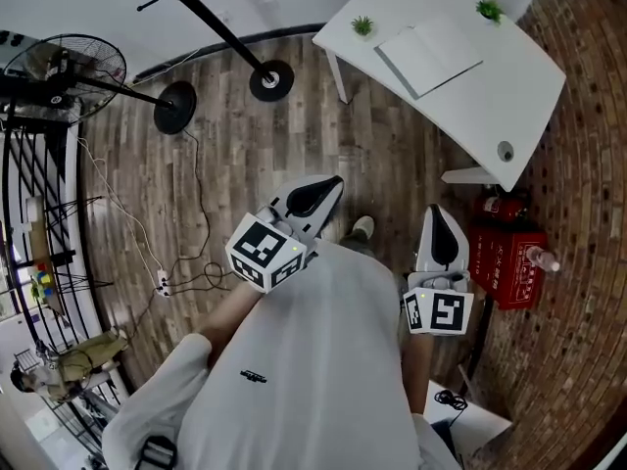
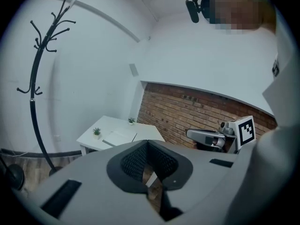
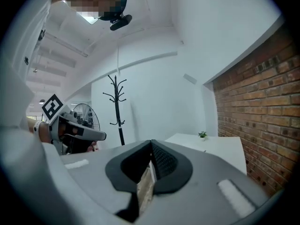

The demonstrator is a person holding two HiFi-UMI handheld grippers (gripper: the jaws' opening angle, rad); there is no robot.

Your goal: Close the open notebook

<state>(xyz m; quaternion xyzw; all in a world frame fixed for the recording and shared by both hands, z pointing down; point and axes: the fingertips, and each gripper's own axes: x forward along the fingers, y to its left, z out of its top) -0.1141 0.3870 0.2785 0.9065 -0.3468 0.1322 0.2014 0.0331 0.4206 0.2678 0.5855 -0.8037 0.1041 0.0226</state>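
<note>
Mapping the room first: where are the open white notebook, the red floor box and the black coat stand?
Open white notebook [image 1: 429,55]: head view, middle of its pages.
Red floor box [image 1: 505,260]: head view, its top.
Black coat stand [image 1: 270,80]: head view, round base.

Wood floor [image 1: 294,145]; brick wall [image 1: 588,164]; white table [image 1: 509,86]; coat stand [image 2: 35,78].

Ahead of you: notebook [image 1: 428,55] on the table [image 1: 529,96], between plant [image 1: 363,25] and second plant [image 1: 489,10]. Coat stand [image 1: 270,80] left of the table.
</note>
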